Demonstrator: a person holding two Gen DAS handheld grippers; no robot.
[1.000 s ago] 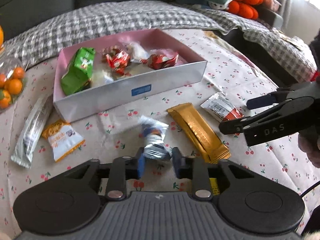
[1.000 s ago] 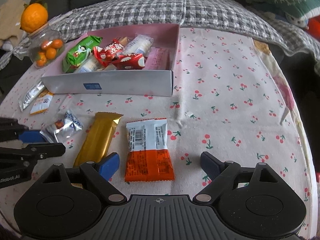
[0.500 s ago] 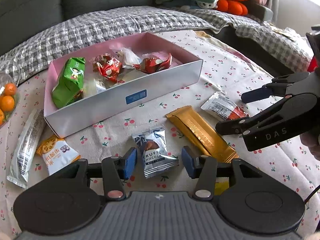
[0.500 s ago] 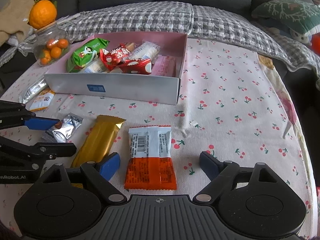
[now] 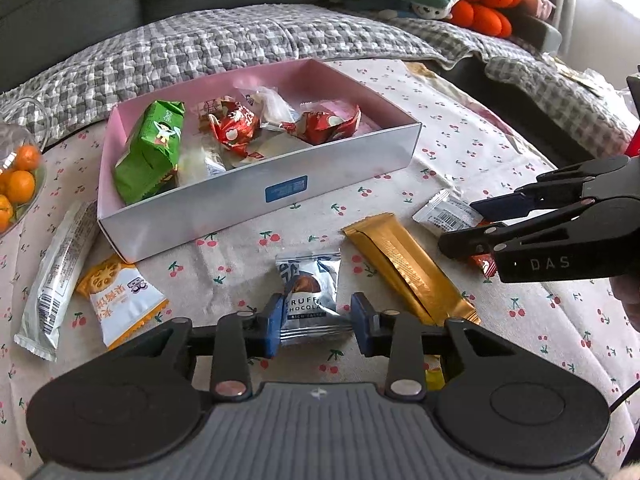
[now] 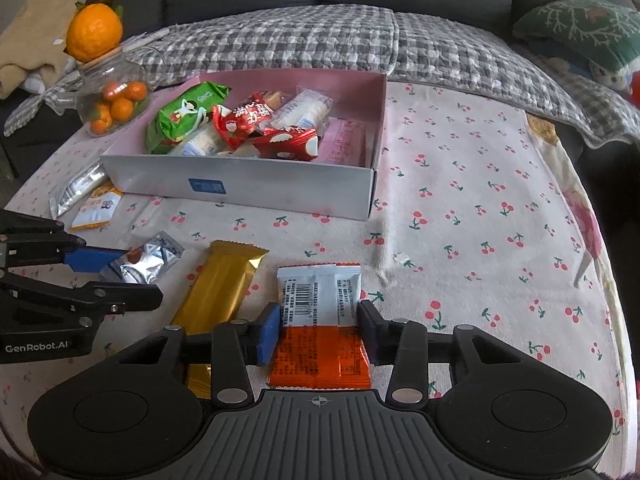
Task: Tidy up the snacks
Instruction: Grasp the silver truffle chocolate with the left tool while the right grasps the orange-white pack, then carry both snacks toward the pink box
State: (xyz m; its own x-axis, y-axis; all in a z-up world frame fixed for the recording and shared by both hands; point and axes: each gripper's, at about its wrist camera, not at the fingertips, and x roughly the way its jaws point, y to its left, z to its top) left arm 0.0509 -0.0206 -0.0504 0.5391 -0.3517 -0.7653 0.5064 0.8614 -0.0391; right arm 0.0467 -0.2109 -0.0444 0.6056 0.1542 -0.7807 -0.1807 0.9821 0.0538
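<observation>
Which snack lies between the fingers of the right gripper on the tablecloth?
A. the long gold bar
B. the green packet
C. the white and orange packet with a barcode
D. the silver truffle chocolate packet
C: in the right wrist view the right gripper has just been closing, and its jaws now flank the white and orange packet; the gold bar lies beside it.

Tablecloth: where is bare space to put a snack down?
The tablecloth is bare right of the box, up to the blanket. It is crowded left and in front of the box, where packets like the gold bar lie.
</observation>
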